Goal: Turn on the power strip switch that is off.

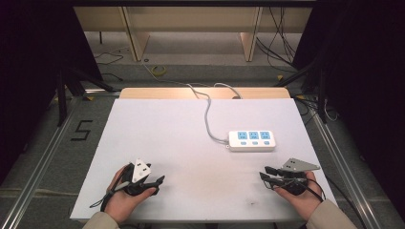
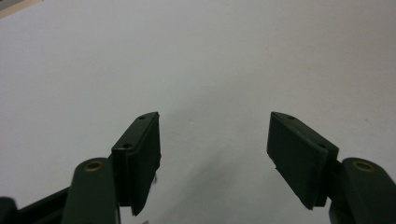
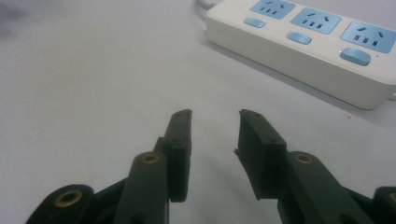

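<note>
A white power strip (image 1: 251,140) with three blue sockets and three blue switches lies flat at the right of the white table (image 1: 167,129). Its grey cable (image 1: 207,114) runs off the far edge. My left gripper (image 1: 155,182) rests low at the near left and points right; in the left gripper view the left gripper (image 2: 215,116) stands wide open over bare tabletop. My right gripper (image 1: 264,172) sits at the near right, pointing left, a short way in front of the strip. In the right gripper view the right gripper (image 3: 215,113) is open by a narrower gap with nothing in it, and the power strip (image 3: 303,42) lies ahead to the right.
A wooden strip (image 1: 205,92) borders the table's far edge. Beyond it are wooden furniture legs (image 1: 136,38) and loose cables (image 1: 277,43) on the floor. A black "5" mark (image 1: 82,130) is on the floor at the left, and metal rails (image 1: 334,157) run along both sides.
</note>
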`<state>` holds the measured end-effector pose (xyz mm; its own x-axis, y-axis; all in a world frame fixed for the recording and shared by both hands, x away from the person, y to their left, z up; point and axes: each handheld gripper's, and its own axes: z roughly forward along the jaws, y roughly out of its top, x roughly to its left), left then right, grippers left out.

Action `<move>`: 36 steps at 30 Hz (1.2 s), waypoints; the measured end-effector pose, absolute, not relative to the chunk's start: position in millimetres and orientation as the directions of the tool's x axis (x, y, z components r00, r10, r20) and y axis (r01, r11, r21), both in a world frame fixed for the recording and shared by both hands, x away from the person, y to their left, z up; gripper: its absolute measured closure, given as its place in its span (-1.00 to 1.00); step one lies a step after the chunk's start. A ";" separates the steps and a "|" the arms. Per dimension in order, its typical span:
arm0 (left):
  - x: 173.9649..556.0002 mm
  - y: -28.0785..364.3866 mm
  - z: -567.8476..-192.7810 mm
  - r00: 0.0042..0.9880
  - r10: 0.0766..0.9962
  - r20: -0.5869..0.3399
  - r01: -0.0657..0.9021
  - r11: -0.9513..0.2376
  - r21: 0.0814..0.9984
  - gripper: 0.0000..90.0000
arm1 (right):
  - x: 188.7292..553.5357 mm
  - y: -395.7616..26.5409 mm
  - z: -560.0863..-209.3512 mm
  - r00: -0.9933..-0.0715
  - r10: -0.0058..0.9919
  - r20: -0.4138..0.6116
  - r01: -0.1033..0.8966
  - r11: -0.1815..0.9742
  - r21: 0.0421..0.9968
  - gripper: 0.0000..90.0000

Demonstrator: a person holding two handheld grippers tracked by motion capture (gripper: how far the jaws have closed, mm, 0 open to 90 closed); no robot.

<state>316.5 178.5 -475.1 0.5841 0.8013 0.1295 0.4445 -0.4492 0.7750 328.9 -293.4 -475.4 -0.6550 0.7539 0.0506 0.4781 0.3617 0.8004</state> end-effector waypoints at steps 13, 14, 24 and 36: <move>315.2 179.4 -473.4 0.569 0.811 0.137 0.443 -0.442 0.780 -0.24 | 327.0 -294.4 -466.9 -0.620 0.785 -0.006 0.495 0.396 0.773 1.00; 315.1 179.5 -473.3 0.569 0.811 0.137 0.443 -0.442 0.780 -0.24 | 327.2 -294.6 -465.7 -0.615 0.788 -0.014 0.496 0.401 0.770 1.00; 315.4 178.7 -473.3 0.567 0.812 0.140 0.442 -0.442 0.780 -0.24 | 339.8 -293.5 -457.5 -0.572 0.819 -0.042 0.536 0.413 0.736 1.00; 316.0 179.3 -473.7 0.572 0.808 0.140 0.446 -0.449 0.774 -0.24 | 356.1 -290.3 -446.3 -0.549 0.835 -0.021 0.568 0.392 0.723 1.00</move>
<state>316.0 179.3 -473.7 0.5720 0.8083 0.1397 0.4460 -0.4494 0.7740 356.1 -290.3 -446.3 -0.5493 0.8354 -0.0215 0.5683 0.3922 0.7233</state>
